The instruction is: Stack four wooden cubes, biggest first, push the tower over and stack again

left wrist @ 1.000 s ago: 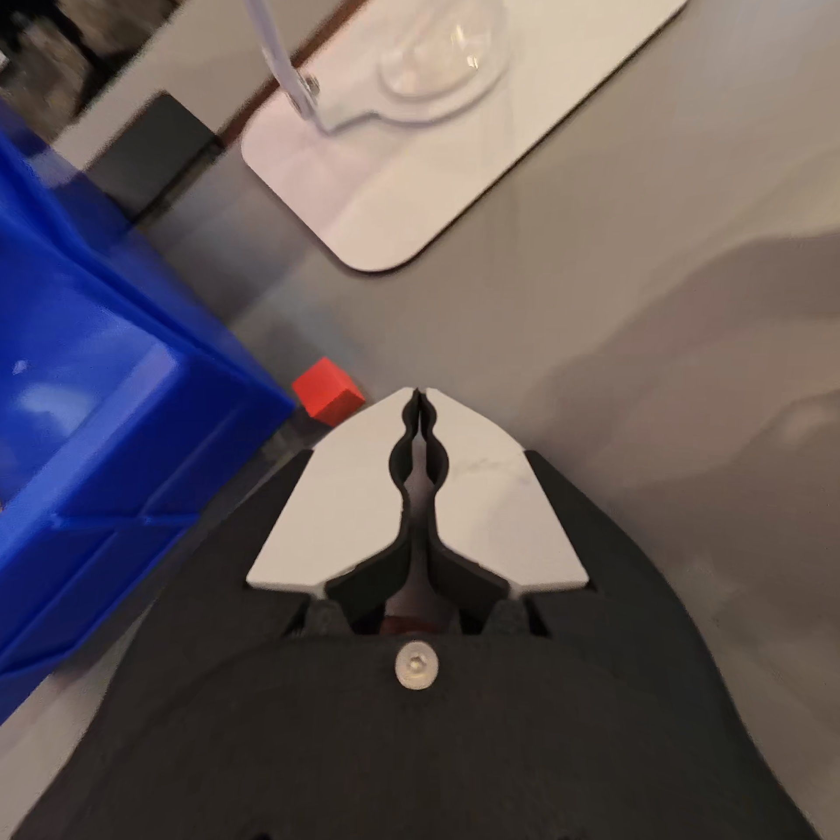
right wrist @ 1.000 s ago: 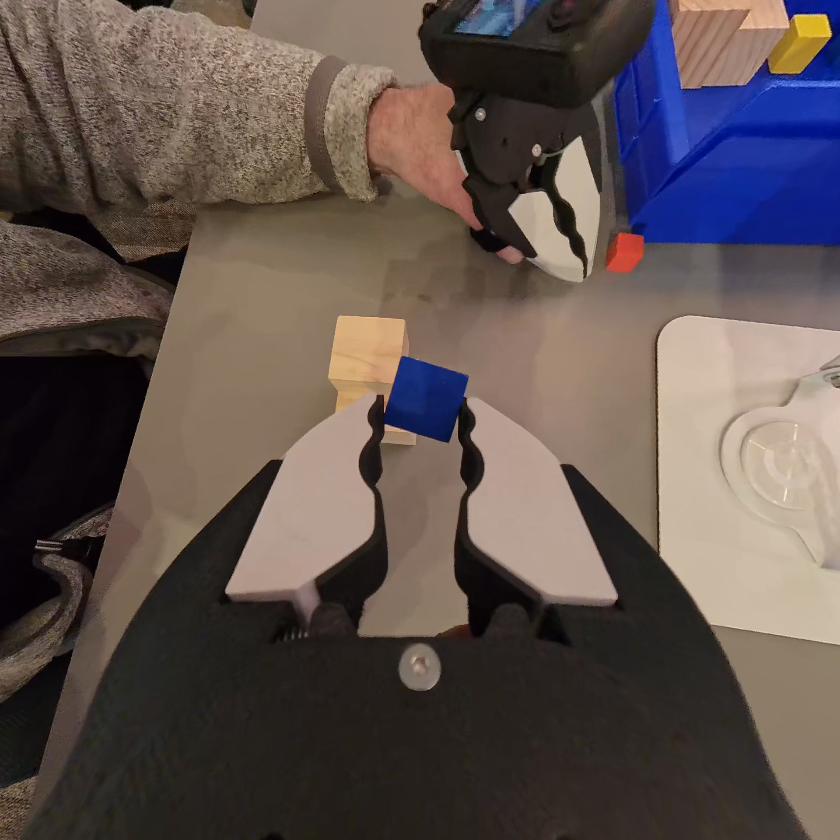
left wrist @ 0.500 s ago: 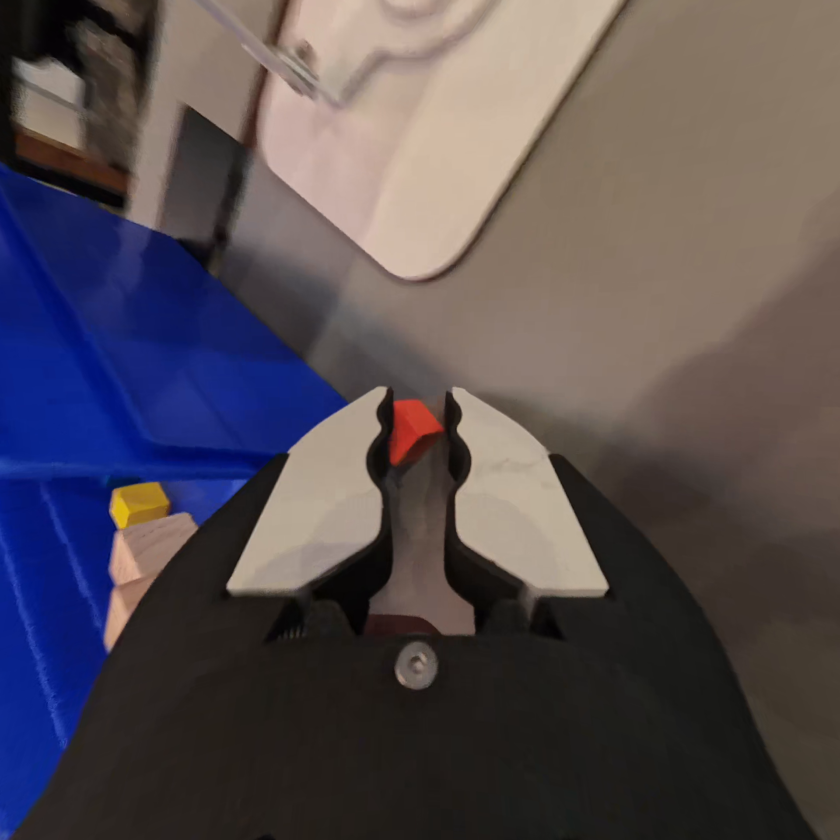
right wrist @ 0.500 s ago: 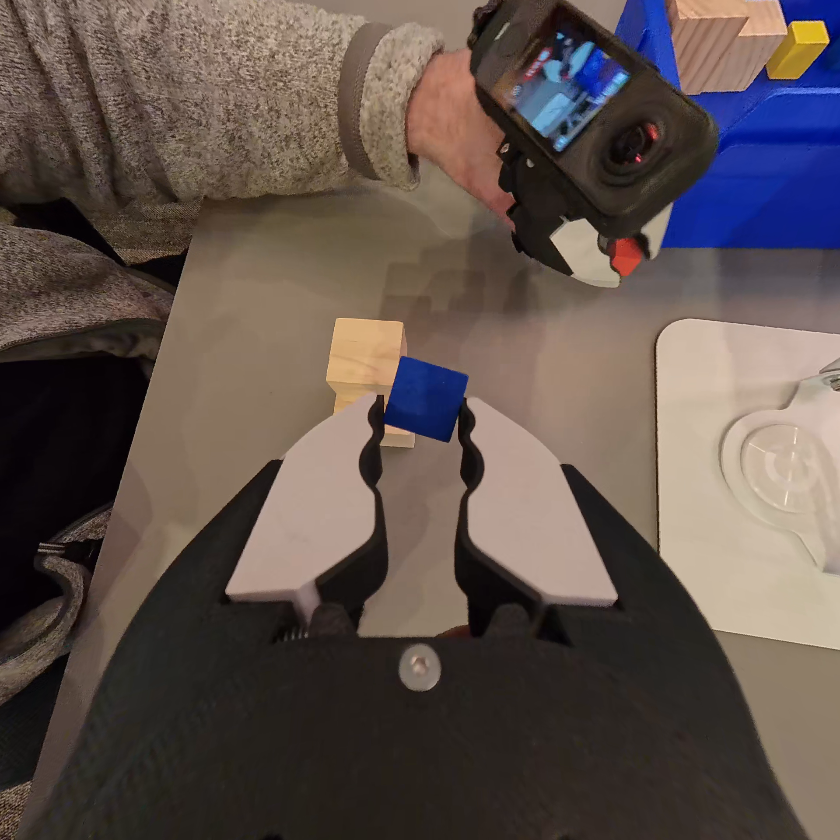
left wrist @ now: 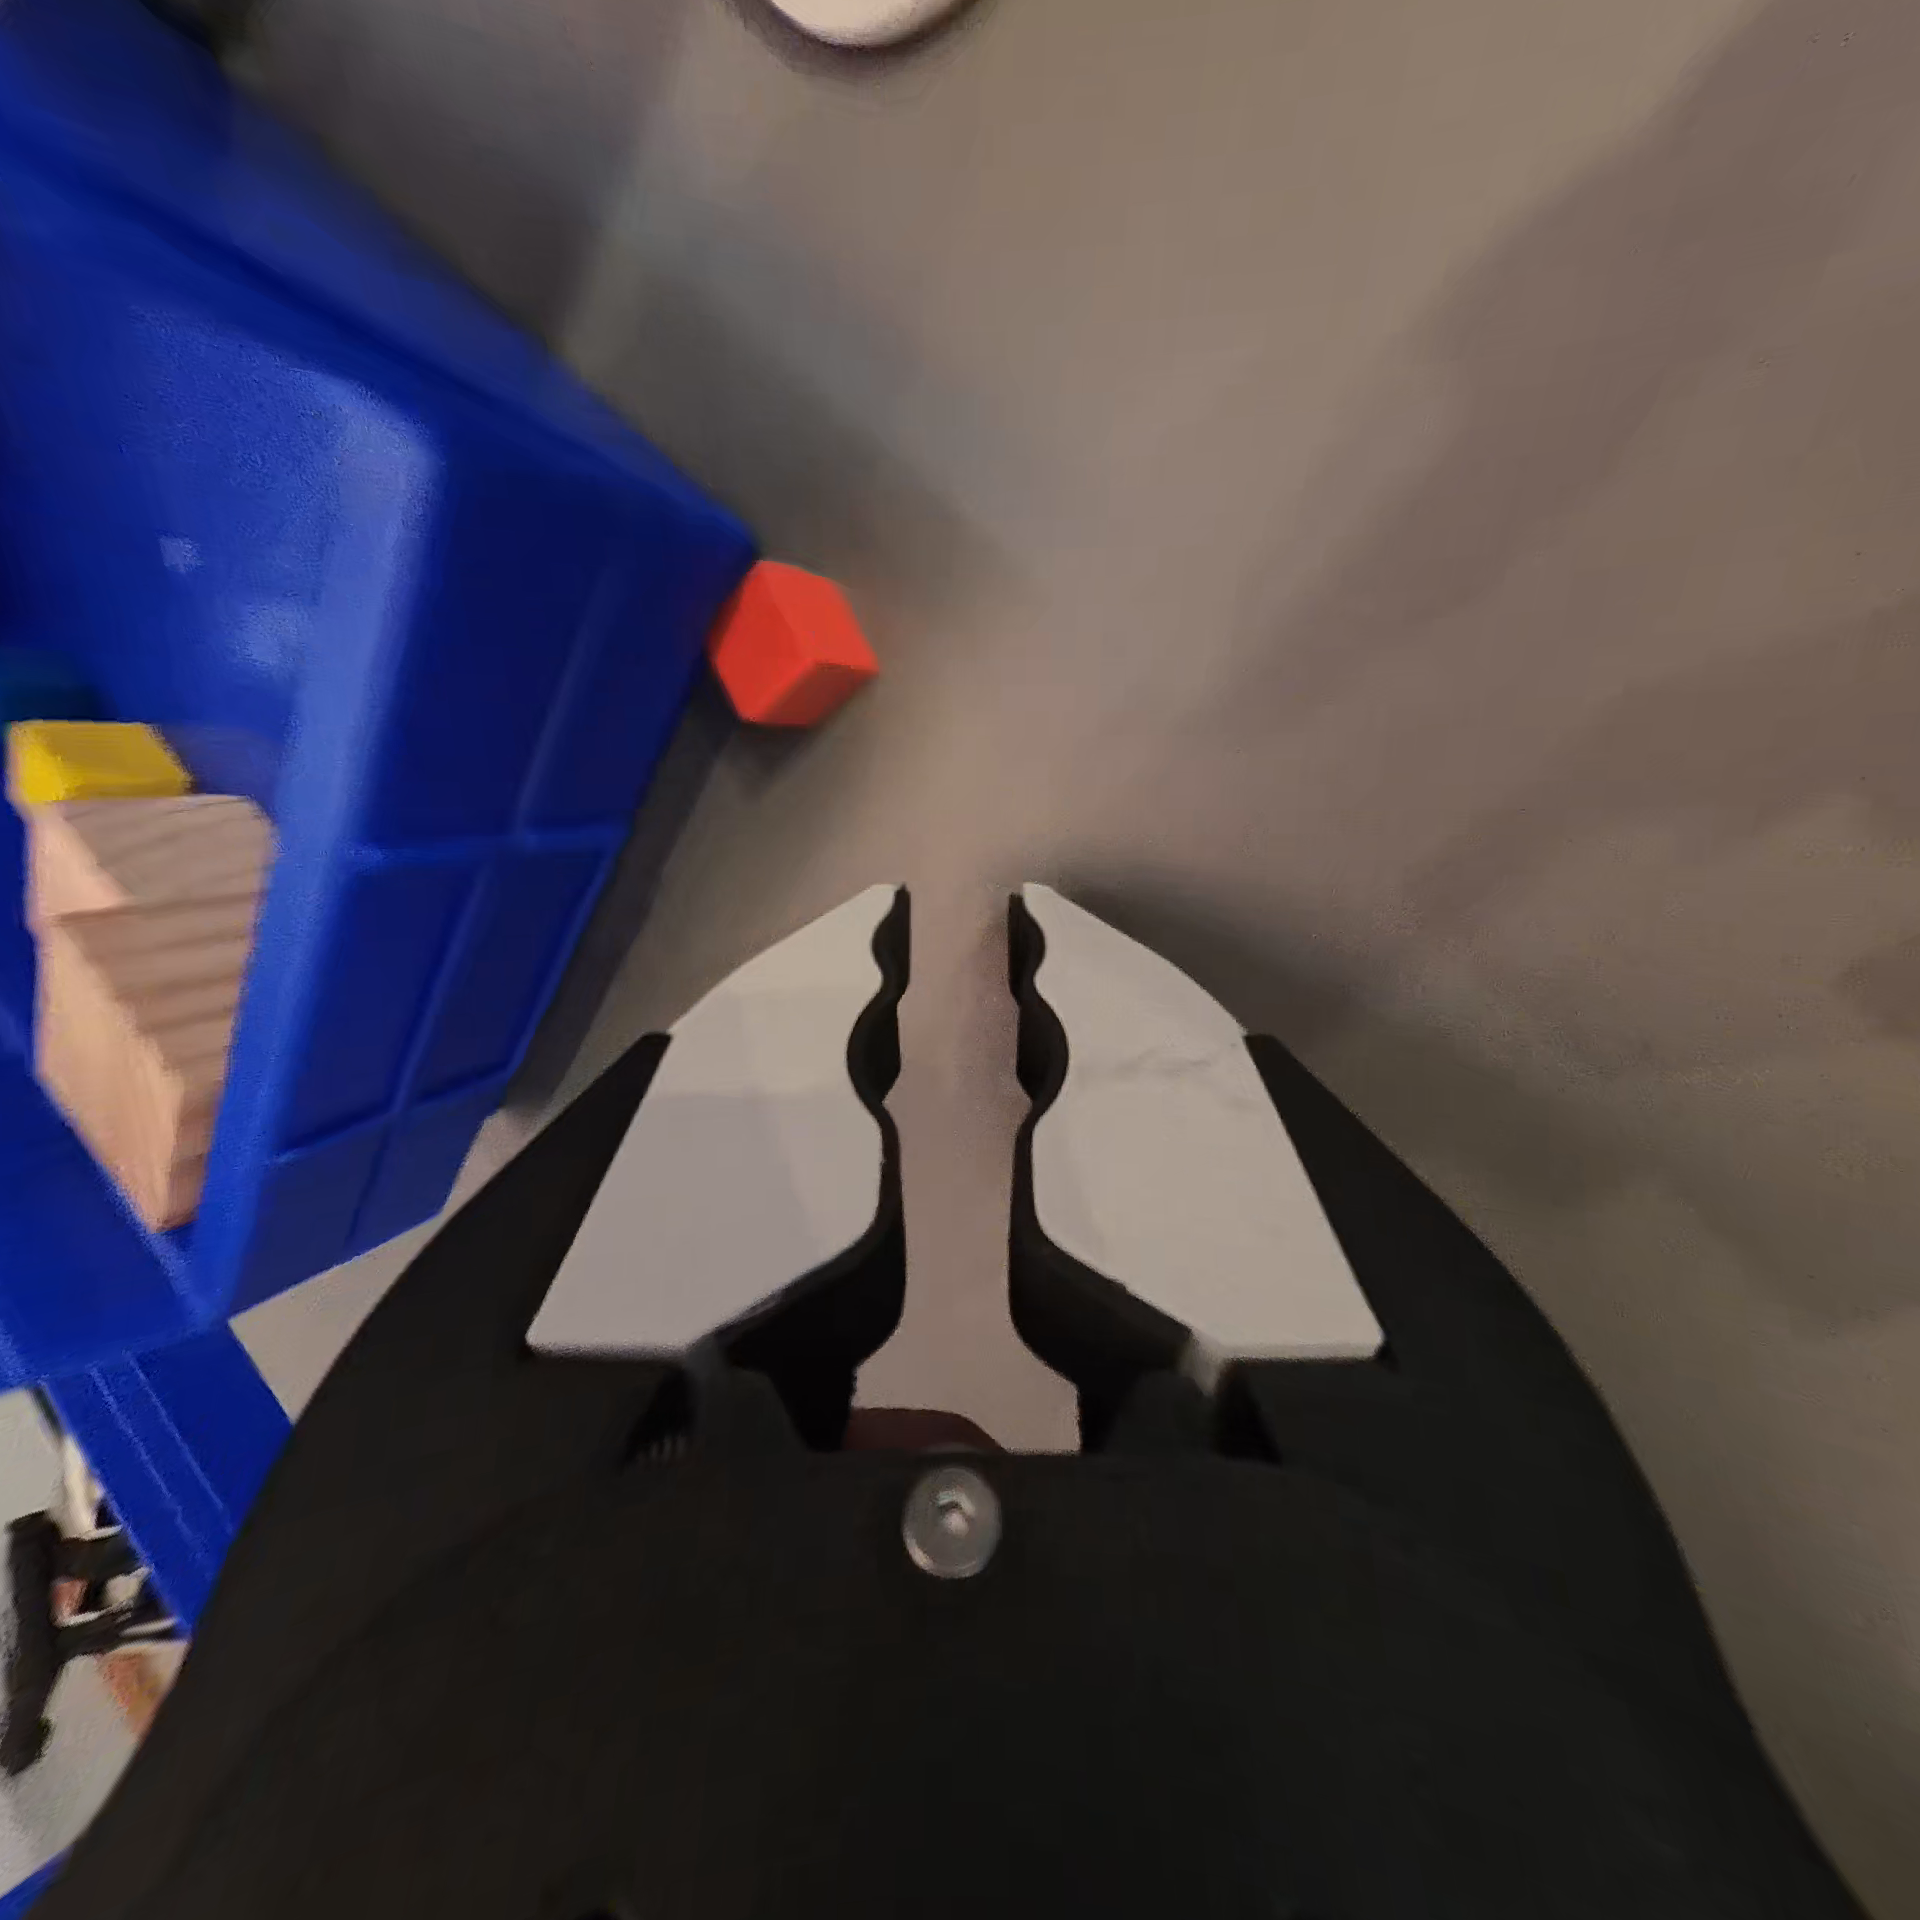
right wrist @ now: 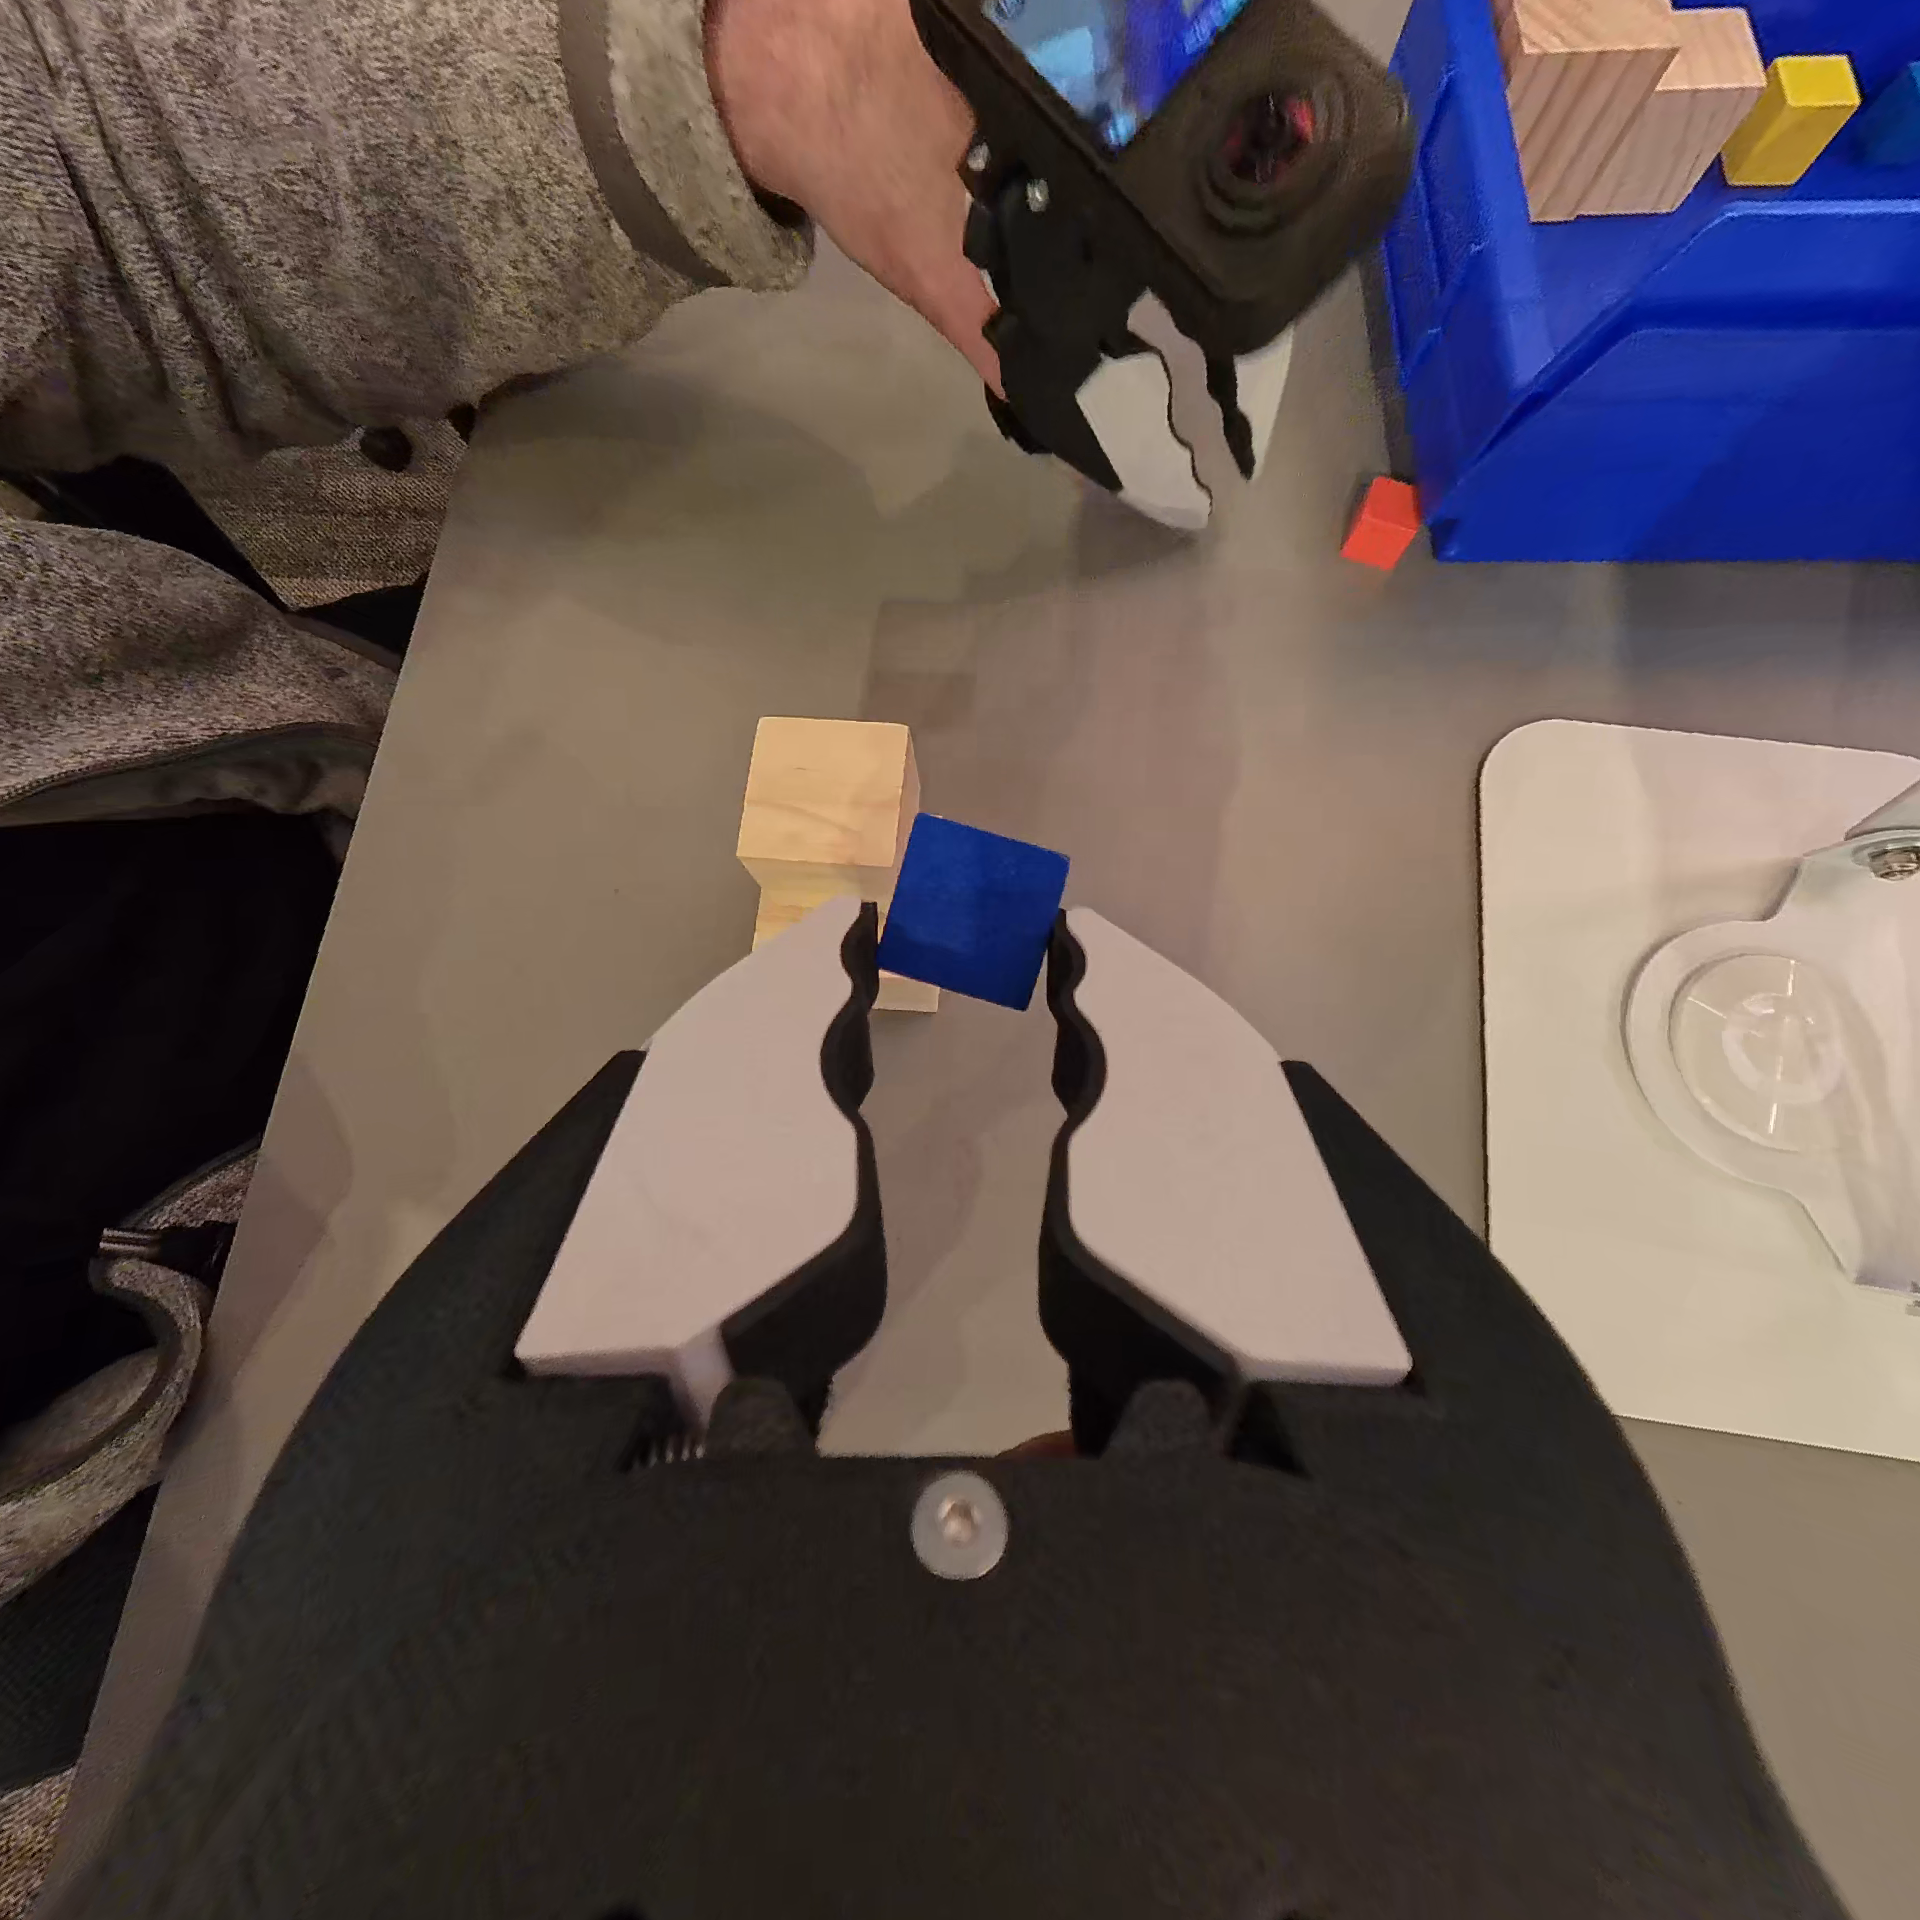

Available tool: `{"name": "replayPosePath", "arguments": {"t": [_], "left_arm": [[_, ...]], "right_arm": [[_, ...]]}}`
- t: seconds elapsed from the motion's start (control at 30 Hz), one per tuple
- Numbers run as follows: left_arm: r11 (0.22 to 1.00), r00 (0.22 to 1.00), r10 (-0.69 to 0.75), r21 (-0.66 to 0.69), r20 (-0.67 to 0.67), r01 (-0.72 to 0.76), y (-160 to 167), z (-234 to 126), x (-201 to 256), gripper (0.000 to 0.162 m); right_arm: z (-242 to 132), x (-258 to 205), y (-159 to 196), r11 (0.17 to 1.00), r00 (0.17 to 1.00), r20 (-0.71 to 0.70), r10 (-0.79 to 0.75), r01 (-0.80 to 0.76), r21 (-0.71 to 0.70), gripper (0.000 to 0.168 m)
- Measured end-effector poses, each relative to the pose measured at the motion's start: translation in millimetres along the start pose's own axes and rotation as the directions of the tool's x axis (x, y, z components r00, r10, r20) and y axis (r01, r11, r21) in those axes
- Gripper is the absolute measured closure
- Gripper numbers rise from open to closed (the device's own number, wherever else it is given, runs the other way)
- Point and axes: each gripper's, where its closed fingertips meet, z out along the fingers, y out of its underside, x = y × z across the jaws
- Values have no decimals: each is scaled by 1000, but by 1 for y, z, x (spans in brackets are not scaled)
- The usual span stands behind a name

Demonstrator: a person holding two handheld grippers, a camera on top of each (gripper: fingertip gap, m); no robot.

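Note:
My right gripper (right wrist: 961,920) is shut on a blue cube (right wrist: 971,909), held tilted just right of and in front of a stack of two pale wooden cubes (right wrist: 831,790). The lower cube is partly hidden behind my fingers. A small red cube (left wrist: 795,644) lies on the grey table, touching the corner of the blue bin (left wrist: 312,623). My left gripper (left wrist: 956,904) is open and empty, a short way back from the red cube. In the right wrist view, the left gripper (right wrist: 1218,488) hovers left of the red cube (right wrist: 1380,523).
The blue bin (right wrist: 1662,364) at the far right holds wooden blocks (right wrist: 1600,104) and a yellow block (right wrist: 1792,114). A white mat (right wrist: 1579,1039) with a clear plastic piece (right wrist: 1766,1060) lies at the right. A person's grey sleeve (right wrist: 312,208) covers the far left table edge. The tips of one gripper are about 25 cm away from the tips of the other.
The left gripper opened around the red cube, then drew back without it; the cube stays on the table by the bin. The right gripper and blue cube have not moved.

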Motion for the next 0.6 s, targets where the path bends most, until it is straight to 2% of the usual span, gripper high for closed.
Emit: {"name": "replayPosePath", "arguments": {"t": [0.03,0.1,0.2,0.23,0.33,0.43,0.6], "left_arm": [[995,998,-55,86,28,52,-9,-5,-9,143],[962,981,-190,196,-28,192,-24,-7,-13,128],[924,944,-329,203,-7,323,-25,14,-23,110],[909,930,-365,200,-39,365,-26,21,-20,108],[865,892,-448,227,-55,449,-30,33,-27,113],[866,895,-440,232,-66,443,-36,38,-25,138],[883,919,-394,267,-23,385,-37,34,-25,140]], "right_arm": [[0,0,0,1000,1000,-2,1,-1,2,137],[1,0,-1,1000,1000,2,3,-3,4,137],[4,-2,-1,1000,1000,2,-3,3,-2,137],[4,-3,-1,1000,1000,4,-6,6,-1,137],[3,-5,-3,1000,1000,7,-10,10,5,137],[4,-5,-3,1000,1000,13,-5,5,9,137],[9,-14,-9,1000,999,49,-14,13,19,137]]}}
